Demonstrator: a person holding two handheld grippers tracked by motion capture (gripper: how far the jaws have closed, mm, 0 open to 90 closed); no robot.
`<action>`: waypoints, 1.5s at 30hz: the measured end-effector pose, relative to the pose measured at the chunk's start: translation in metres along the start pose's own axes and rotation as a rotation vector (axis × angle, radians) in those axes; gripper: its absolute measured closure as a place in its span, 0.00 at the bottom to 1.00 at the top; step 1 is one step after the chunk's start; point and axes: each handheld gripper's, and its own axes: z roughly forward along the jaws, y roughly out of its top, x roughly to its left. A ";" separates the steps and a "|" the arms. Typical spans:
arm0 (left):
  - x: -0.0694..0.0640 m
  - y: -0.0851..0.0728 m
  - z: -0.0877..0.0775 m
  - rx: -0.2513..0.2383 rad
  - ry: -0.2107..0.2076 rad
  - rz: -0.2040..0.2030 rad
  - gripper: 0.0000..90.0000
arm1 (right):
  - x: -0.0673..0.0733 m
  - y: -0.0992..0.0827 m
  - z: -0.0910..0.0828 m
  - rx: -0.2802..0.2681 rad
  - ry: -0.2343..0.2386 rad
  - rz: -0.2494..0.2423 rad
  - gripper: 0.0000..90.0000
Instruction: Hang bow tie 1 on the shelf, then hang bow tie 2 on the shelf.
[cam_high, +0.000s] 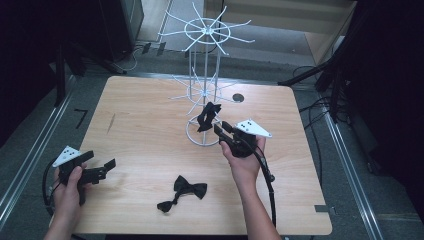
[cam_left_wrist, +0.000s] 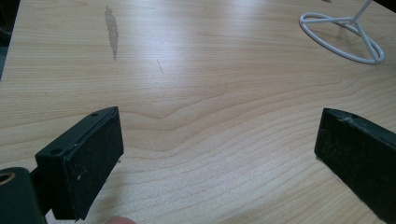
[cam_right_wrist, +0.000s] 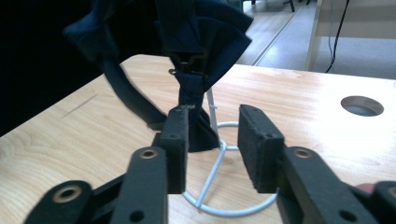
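The wooden surface (cam_high: 150, 125) carries a white wire display stand (cam_high: 205, 75) with spoked tiers and a ring base, standing near the far middle. A black bow tie (cam_high: 208, 116) hangs on the lower part of this stand, above the ring base. The right gripper (cam_high: 226, 131) is held at the stand, level with the hanging bow tie and pointing at it from the right side in the high view. In the right gripper view its jaws stand parted with a clear gap between the pads; the hanging bow tie (cam_right_wrist: 196, 56) drops down just in front of them, its lower end lying against the outer edge of the left-hand pad and not between the two pads. The jaws are therefore released, nothing clamped. The ring base of the stand (cam_right_wrist: 224, 186) shows on the surface beneath and between the jaws. A round hole (cam_right_wrist: 362, 105) in the surface lies beyond, to the right in that view. A second bow tie (cam_high: 184, 192) lies flat on the near middle of the surface, well apart from both grippers, with its strap trailing toward the near left. The left gripper (cam_high: 102, 169) is held low at the near left edge; its jaws are wide apart and hold nothing, with bare surface (cam_left_wrist: 210, 116) between them and the stand's ring base (cam_left_wrist: 343, 37) farther off.
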 end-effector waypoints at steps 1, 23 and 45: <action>0.000 0.000 0.000 0.001 0.001 0.002 0.02 | -0.001 -0.002 -0.002 0.009 -0.001 -0.006 0.67; 0.000 0.000 0.000 0.002 -0.001 -0.001 0.02 | 0.002 -0.036 -0.031 0.081 0.030 -0.039 0.55; 0.000 0.000 0.000 0.004 -0.001 -0.001 0.02 | 0.031 -0.071 -0.031 0.157 0.115 -0.057 0.54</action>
